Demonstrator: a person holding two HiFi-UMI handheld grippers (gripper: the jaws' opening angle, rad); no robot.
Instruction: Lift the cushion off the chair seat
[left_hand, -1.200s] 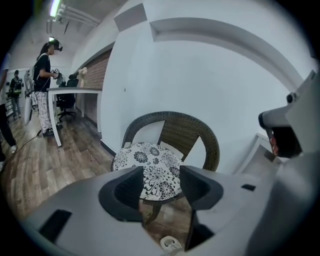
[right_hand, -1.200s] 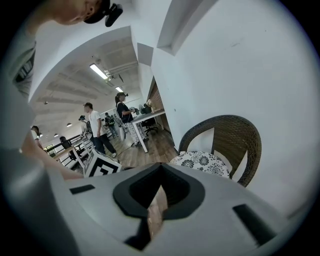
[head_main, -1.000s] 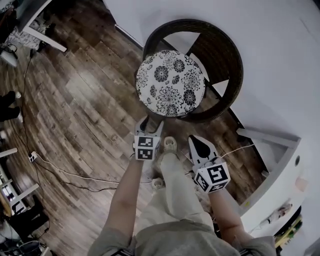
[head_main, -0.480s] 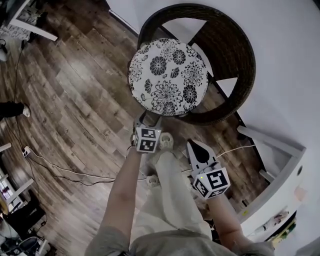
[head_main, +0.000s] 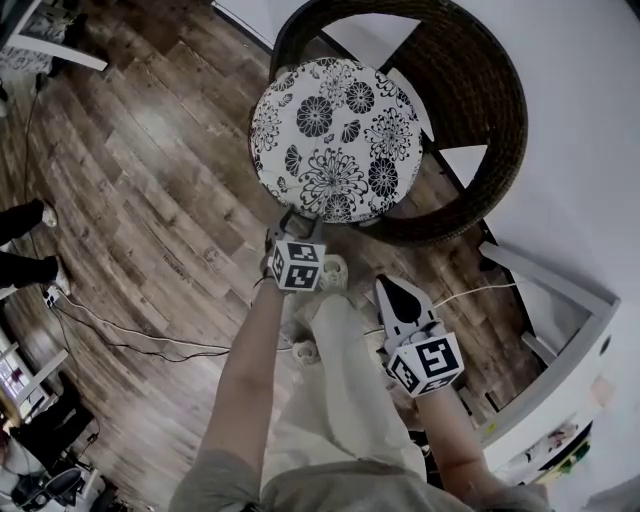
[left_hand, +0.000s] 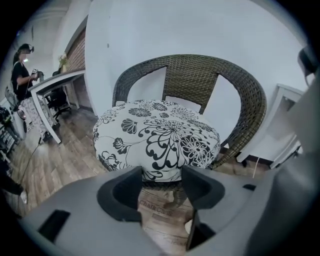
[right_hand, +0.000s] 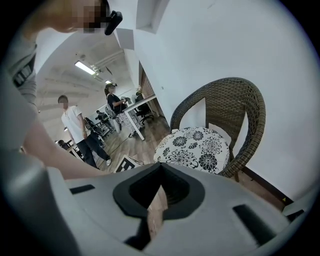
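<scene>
Cushion (head_main: 336, 138) lies on the chair (head_main: 500, 110) seat at twelve o'clock from our left gripper (head_main: 298, 222), its fingers apart just short of the rim, while our right gripper (head_main: 388, 287), fingers closed on nothing, sits farther back.

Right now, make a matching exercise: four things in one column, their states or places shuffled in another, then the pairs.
1. cushion
2. wicker chair
3. left hand-held gripper
4. right hand-held gripper

A. jaws together, held back from the chair
B. floral print, lying on the chair
C. jaws apart, near the cushion's front edge
D. dark woven back, beside the white wall

Pairs: 1-B, 2-D, 3-C, 4-A
</scene>
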